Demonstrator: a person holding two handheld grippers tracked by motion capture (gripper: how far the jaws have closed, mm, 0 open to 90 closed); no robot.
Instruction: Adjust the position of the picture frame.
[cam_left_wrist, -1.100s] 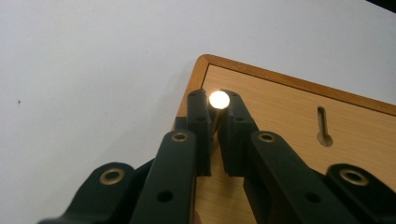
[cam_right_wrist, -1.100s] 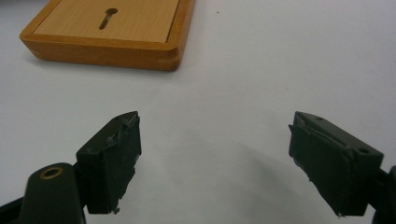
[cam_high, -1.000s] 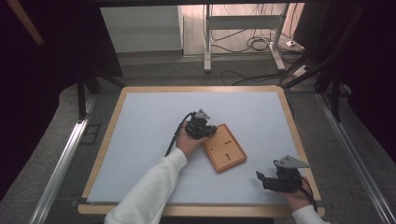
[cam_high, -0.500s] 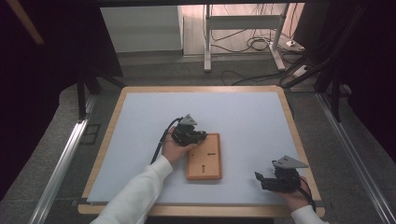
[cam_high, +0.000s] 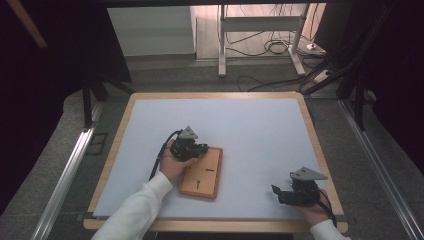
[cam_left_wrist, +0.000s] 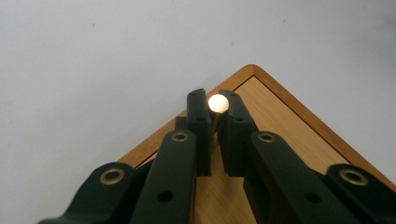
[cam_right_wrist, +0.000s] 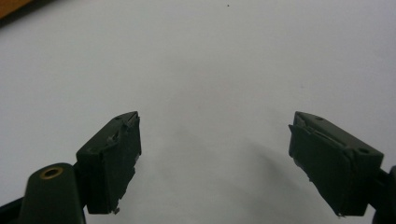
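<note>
Pinching a slim brass pin (cam_left_wrist: 215, 122) by its shaft, the left gripper (cam_left_wrist: 214, 105) fingers look clenched; it's stiff, light, slippery. Right gripper (cam_right_wrist: 215, 126) fingers gape, lower right.

Wooden board (cam_high: 202, 173): smooth, satin-finished, darker rim. Knob (cam_left_wrist: 218, 103): glossy, brass-like stem. Left gripper (cam_left_wrist: 214, 112): matt black plastic (brass-coloured rivets). Table (cam_high: 260, 130): matt pale sheet, wooden edge.

wooden board (cam_high: 204, 176) mid-table w/ left gripper (cam_high: 200, 148), open mat (cam_high: 260, 130) elsewhere
</note>
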